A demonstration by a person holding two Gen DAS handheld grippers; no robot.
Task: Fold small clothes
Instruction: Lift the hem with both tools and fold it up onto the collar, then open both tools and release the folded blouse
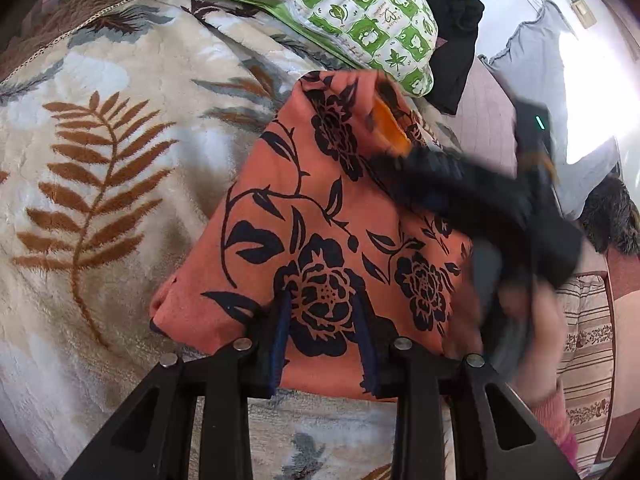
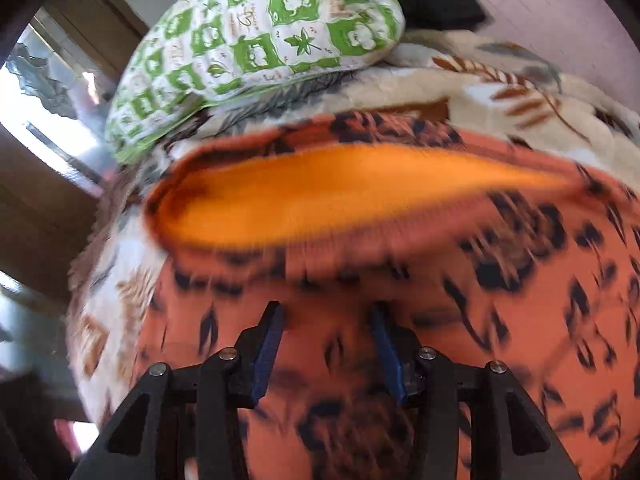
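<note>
Left gripper: its blue-padded fingers are standing apart, released, with the near edge of the orange garment lying between and under them; whether the pads are touching the cloth cannot be told.
Right gripper: its fingers are also spread wide and gripping nothing, hovering low over the orange garment; in the left wrist view the right gripper is showing as a dark blurred shape over the garment's right side.
Orange garment: it is lying folded on the leaf-patterned blanket, printed with black flowers, near the blanket's far right part; a plain orange inner side is showing at its far edge.
Green checked pillow: it is resting on the blanket's far edge, just beyond the garment.
Dark clothing: it is lying right of the pillow.
</note>
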